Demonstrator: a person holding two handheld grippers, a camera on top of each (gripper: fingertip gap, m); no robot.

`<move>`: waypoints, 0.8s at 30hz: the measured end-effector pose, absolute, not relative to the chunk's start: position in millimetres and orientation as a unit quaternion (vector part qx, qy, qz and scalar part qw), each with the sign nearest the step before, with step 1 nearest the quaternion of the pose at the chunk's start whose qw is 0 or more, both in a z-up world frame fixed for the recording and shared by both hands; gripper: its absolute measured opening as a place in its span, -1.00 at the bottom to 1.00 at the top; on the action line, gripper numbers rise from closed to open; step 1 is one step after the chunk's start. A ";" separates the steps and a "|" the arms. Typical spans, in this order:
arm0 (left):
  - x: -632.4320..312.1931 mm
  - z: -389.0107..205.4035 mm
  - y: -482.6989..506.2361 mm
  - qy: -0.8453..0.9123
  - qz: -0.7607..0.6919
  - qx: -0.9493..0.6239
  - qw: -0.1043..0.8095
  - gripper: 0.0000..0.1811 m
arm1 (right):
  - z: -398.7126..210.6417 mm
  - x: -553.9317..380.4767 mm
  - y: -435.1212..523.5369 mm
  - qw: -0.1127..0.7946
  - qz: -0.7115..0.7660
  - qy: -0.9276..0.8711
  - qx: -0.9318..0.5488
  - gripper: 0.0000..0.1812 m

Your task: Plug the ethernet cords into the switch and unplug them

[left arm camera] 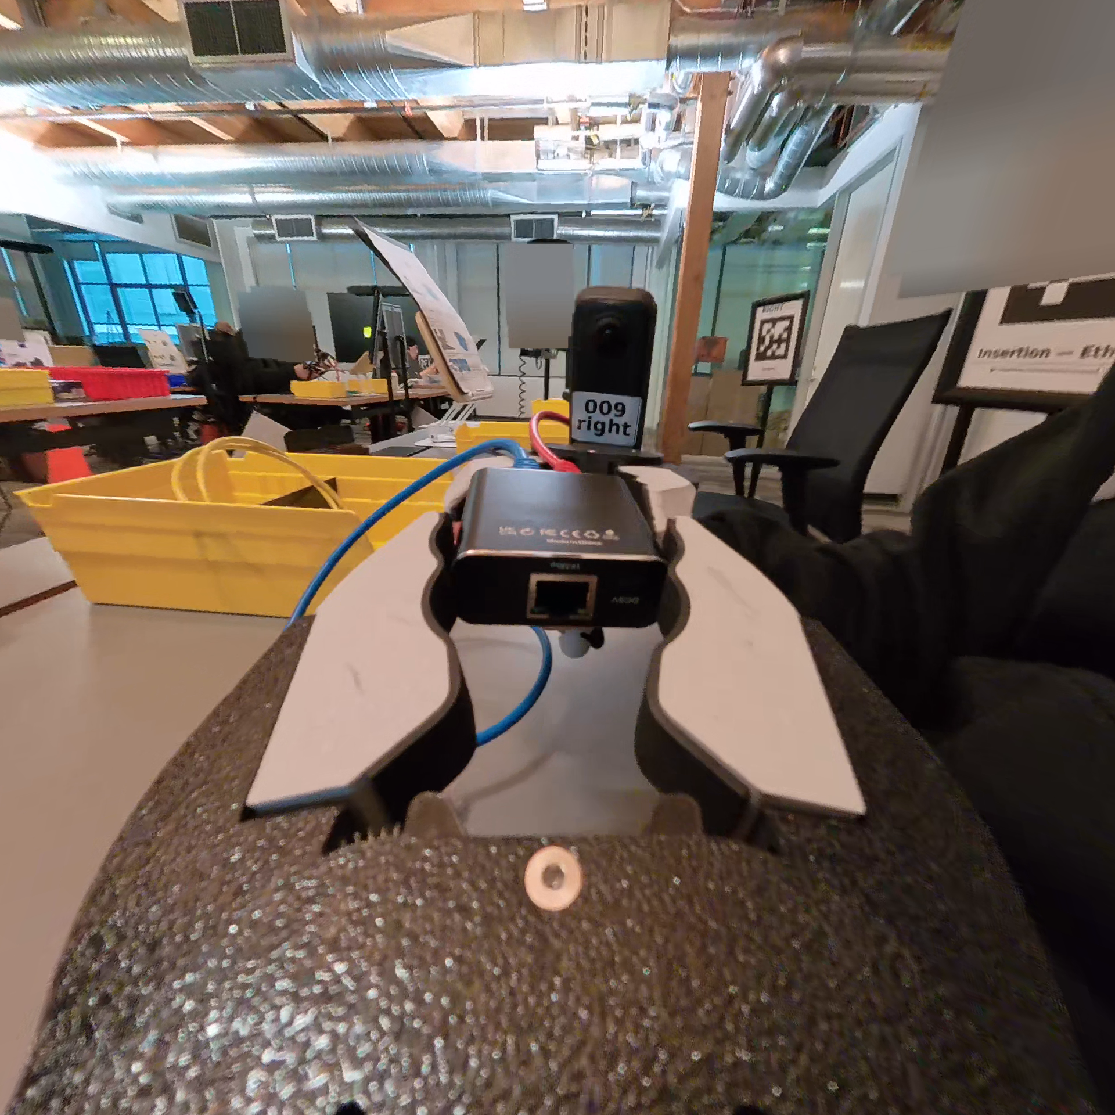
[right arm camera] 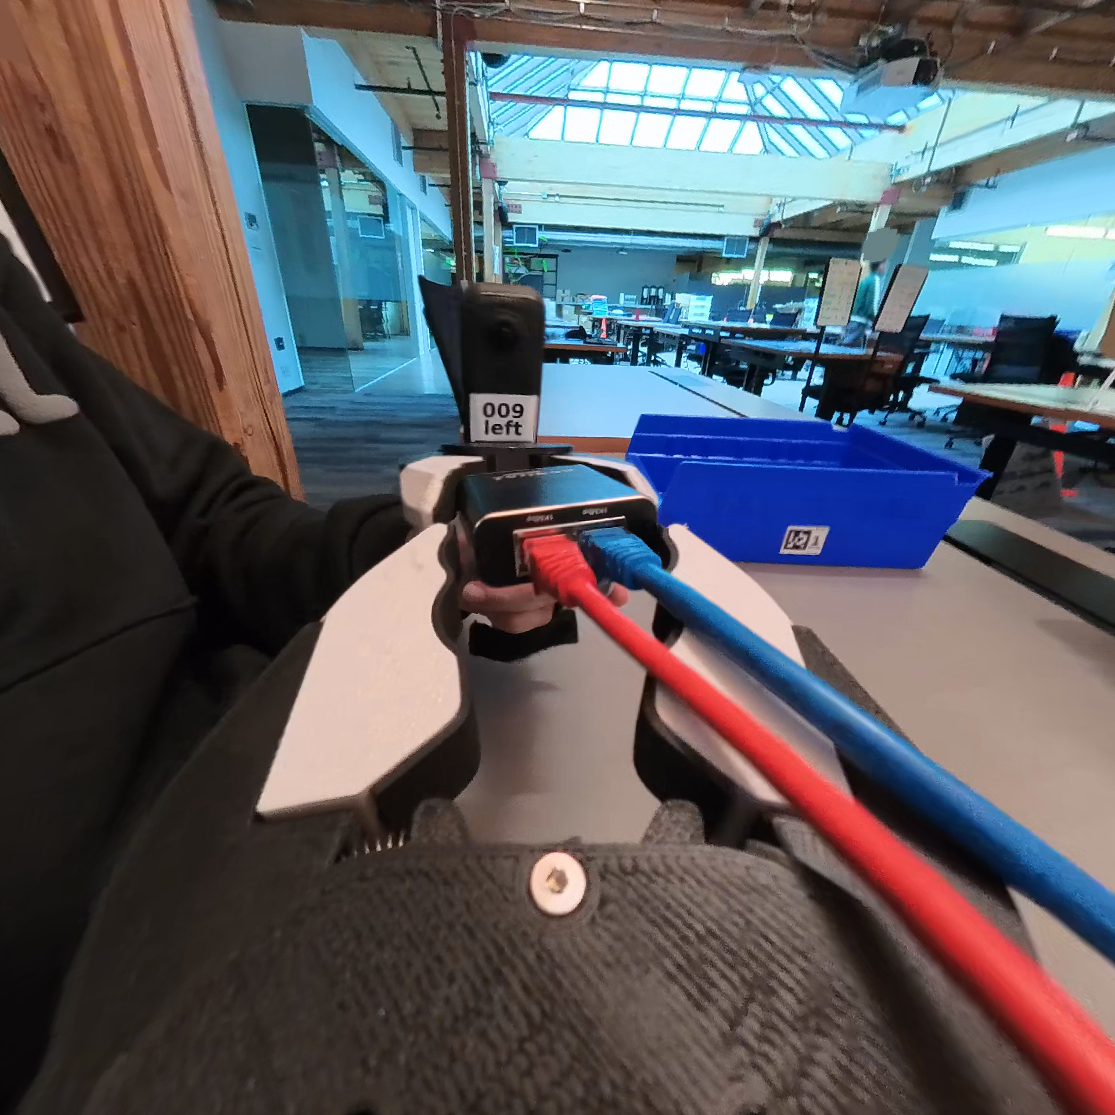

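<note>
Two cords are seated side by side in the switch [right arm camera: 543, 501]: the red cord [right arm camera: 724, 712] in the socket nearer the right fingers' [right arm camera: 374, 663] left tip, the blue cord [right arm camera: 844, 712] in the one nearer their right tip. The switch, a small black box, sits off the table [right arm camera: 905, 633], pinched across its side walls between the tips of the left fingers [left arm camera: 374, 651], with its single empty socket [left arm camera: 561, 596] facing back along them. The right fingers are spread about as wide as the box, one tip on either side of its plug end. They pinch neither plug, and I cannot tell whether they touch the casing. The red cord runs back between them, while the blue one crosses over the right-hand finger. The box looks light and hard-shelled, with smooth sides that could slip or twist under a pull, so the left grip probably has to stay firm and square. The cords look springy rather than limp and would likely tug the box sideways. With both plugged in, unplugging seems the step in hand. The place to take hold is the ribbed red plug [right arm camera: 552, 564] or blue plug [right arm camera: 621, 552], close against the socket, because a pull on the cable alone would strain the small plastic latch, which is the fragile part.
</note>
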State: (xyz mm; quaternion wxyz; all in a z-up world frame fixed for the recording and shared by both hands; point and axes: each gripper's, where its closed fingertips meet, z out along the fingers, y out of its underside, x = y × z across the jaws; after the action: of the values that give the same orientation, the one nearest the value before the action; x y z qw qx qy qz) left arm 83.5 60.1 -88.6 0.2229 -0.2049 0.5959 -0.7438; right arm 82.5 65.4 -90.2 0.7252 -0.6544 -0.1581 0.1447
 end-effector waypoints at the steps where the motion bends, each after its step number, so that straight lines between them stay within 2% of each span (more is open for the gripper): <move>1: 82.5 -86.0 61.3 0.587 -0.753 -0.207 0.210 -0.28 | -88.2 80.9 62.3 0.729 0.142 -0.170 -0.647 -0.24; 5: 79.5 -83.5 61.9 0.575 -0.773 -0.210 0.169 -0.28 | -81.5 78.9 58.5 0.741 0.133 -0.181 -0.633 -0.25; 8: 78.1 -87.8 61.8 0.583 -0.770 -0.204 0.162 -0.28 | -81.4 81.5 61.0 0.741 0.121 -0.177 -0.636 -0.40; 10: 76.8 -89.7 61.9 0.594 -0.762 -0.200 0.163 -0.28 | -82.2 80.5 61.1 0.739 0.123 -0.181 -0.637 -0.40; 13: 75.4 -85.6 63.8 0.594 -0.760 -0.191 0.184 -0.28 | -81.5 79.3 62.5 0.736 0.112 -0.187 -0.641 -0.41; 17: 85.0 -83.5 71.7 0.575 -0.746 -0.209 0.262 -0.30 | -77.4 84.4 65.3 0.749 0.084 -0.174 -0.633 -0.40; 20: 87.6 -86.6 72.3 0.573 -0.748 -0.225 0.248 -0.21 | -80.5 85.5 71.1 0.750 0.083 -0.158 -0.637 -0.41; 24: 85.5 -90.5 69.9 0.579 -0.745 -0.221 0.245 -0.20 | -83.6 79.9 71.0 0.747 0.101 -0.169 -0.635 -0.41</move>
State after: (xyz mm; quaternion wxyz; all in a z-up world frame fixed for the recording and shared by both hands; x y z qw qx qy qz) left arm 85.5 69.9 -90.5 0.2453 -0.2205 0.5792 -0.7455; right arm 79.9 71.0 -83.6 0.7469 -0.6352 -0.1691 0.1006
